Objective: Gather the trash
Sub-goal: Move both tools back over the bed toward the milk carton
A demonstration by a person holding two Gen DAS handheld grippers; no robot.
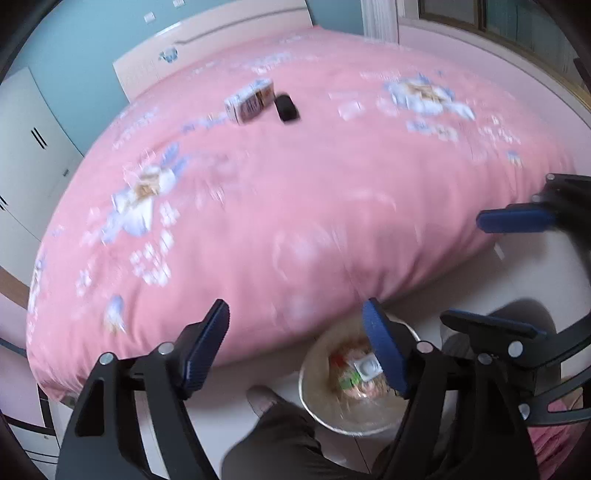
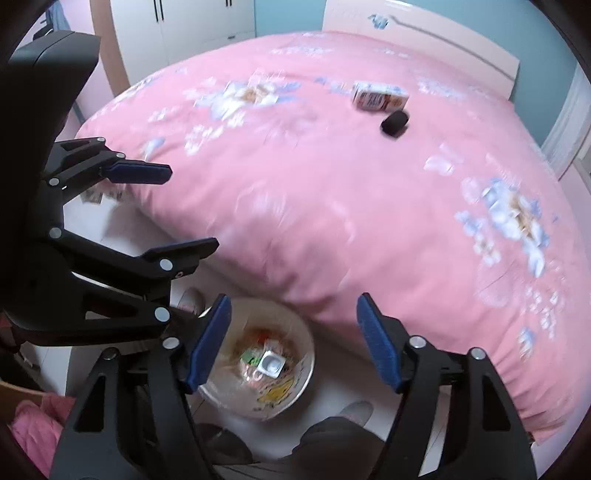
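A small carton (image 1: 250, 99) (image 2: 379, 96) lies on its side on the pink floral bedspread (image 1: 277, 192) (image 2: 351, 184), far from both grippers. A small black object (image 1: 286, 107) (image 2: 395, 123) lies right beside it. A round bin (image 1: 314, 402) (image 2: 301, 373) lined with clear plastic stands on the floor at the bed's foot and holds several wrappers. My left gripper (image 1: 295, 347) is open and empty, above the bed's edge next to the bin. My right gripper (image 2: 293, 339) is open and empty, above the bin's far side.
The person's feet (image 1: 264, 400) (image 2: 356, 411) stand on the white floor by the bin. White wardrobes (image 1: 26, 147) (image 2: 192, 26) and a pale headboard (image 1: 207, 48) (image 2: 443, 40) lie beyond the bed. Small scraps (image 2: 98, 195) lie on the floor by the bed's corner.
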